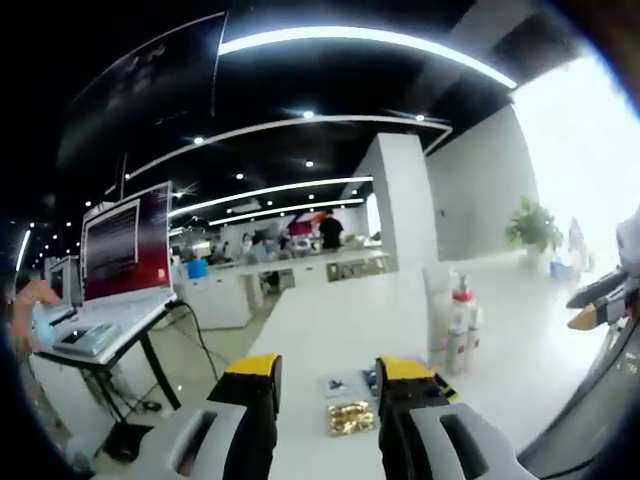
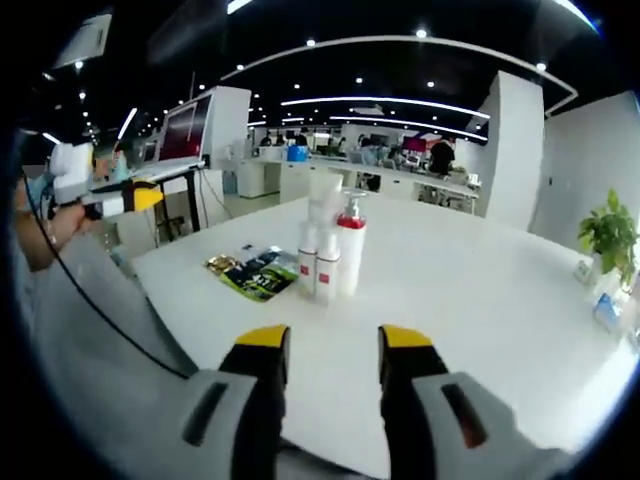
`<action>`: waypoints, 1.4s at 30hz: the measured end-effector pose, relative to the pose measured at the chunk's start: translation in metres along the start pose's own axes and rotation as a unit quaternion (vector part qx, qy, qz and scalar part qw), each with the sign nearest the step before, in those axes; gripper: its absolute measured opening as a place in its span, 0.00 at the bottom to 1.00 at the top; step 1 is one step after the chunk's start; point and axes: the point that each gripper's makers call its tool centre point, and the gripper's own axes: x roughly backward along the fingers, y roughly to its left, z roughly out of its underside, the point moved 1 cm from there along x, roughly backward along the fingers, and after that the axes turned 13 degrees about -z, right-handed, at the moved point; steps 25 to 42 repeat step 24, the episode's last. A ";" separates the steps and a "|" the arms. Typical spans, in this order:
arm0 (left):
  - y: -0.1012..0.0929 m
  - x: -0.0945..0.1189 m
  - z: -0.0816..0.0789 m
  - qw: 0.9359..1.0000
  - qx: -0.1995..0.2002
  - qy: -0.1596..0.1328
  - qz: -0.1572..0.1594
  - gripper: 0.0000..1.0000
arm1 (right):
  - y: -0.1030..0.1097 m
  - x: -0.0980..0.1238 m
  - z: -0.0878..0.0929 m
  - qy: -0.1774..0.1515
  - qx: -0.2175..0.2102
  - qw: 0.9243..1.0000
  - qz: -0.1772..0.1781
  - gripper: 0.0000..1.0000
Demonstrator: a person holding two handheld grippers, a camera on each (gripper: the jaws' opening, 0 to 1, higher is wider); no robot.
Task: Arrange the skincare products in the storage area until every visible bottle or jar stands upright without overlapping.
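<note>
Currently, a tight cluster of skincare products is seen standing upright on the white counter (image 2: 480, 290), toward its far-left corner in the right gripper view: a pump bottle (image 2: 351, 243) with a red collar, two smaller white tubes (image 2: 318, 266) with red labels touching in front of it, and a taller pale tube (image 2: 324, 197) behind. Flat sachets (image 2: 252, 270) are noted lying just beside the cluster, nearer the counter's left edge. The right gripper (image 2: 333, 345) is held over the near edge, jaws apart, nothing between them. The left gripper (image 1: 330, 375) is likewise spread and empty.

The containers are judged light, rigid plastic, smooth and probably slippery, and easily toppled given their narrow bases. A hold across the mid-body is advised, below the pump head. The sachets are judged thin and limp; an edge pinch would be needed.
</note>
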 end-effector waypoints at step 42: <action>-0.001 -0.002 0.003 1.000 -0.014 0.008 0.001 0.37 | -0.001 -0.001 0.001 0.008 -0.007 1.000 0.003 0.36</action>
